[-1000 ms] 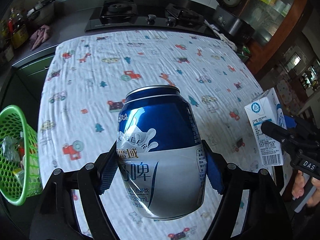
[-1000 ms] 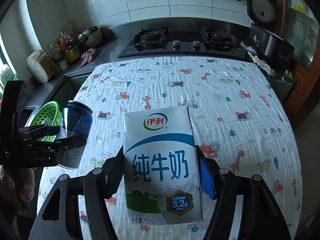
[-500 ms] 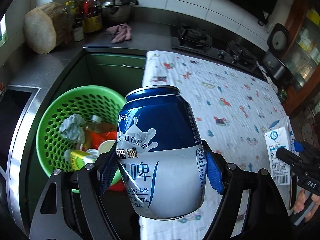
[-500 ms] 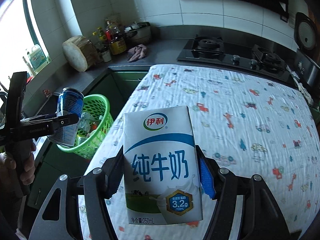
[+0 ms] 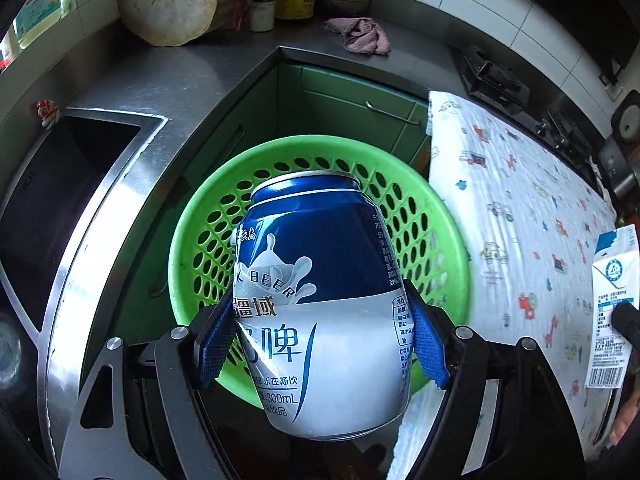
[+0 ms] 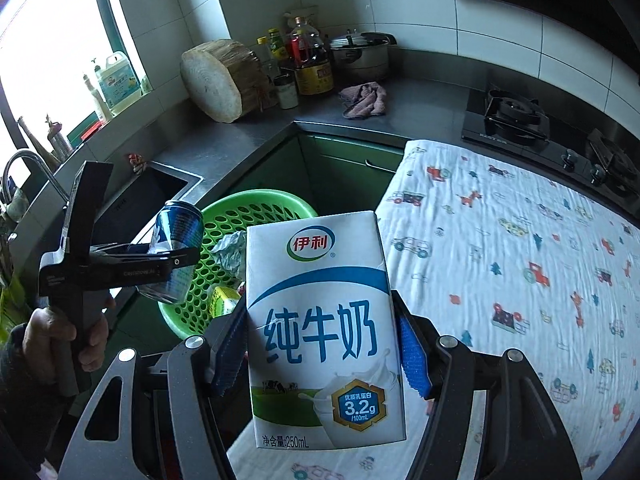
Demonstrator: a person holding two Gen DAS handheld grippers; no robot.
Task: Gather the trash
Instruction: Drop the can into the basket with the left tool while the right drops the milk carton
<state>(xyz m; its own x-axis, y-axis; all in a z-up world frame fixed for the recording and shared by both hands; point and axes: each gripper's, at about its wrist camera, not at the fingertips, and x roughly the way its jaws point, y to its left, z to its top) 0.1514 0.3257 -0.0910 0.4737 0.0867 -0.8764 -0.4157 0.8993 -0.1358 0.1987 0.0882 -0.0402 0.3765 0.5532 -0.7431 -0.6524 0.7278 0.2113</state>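
My left gripper (image 5: 320,344) is shut on a blue and silver beer can (image 5: 320,280) and holds it right above the green plastic basket (image 5: 424,208). In the right wrist view the can (image 6: 176,236) hangs over the basket's (image 6: 256,204) left rim, and crumpled trash (image 6: 232,248) lies inside. My right gripper (image 6: 324,344) is shut on a white milk carton (image 6: 320,320), held over the table's left edge beside the basket. The carton also shows in the left wrist view (image 5: 612,312).
A table with a cartoon-print cloth (image 6: 500,260) lies to the right. A steel sink (image 5: 60,196) lies left of the basket. On the counter behind stand a wooden chopping block (image 6: 220,80), bottles, a pot and a pink rag (image 6: 364,100). A gas stove (image 6: 516,120) is at the back right.
Both grippers have swung left from over the table toward the basket. The can now hangs directly over the basket, and the carton has followed to the table's left edge.
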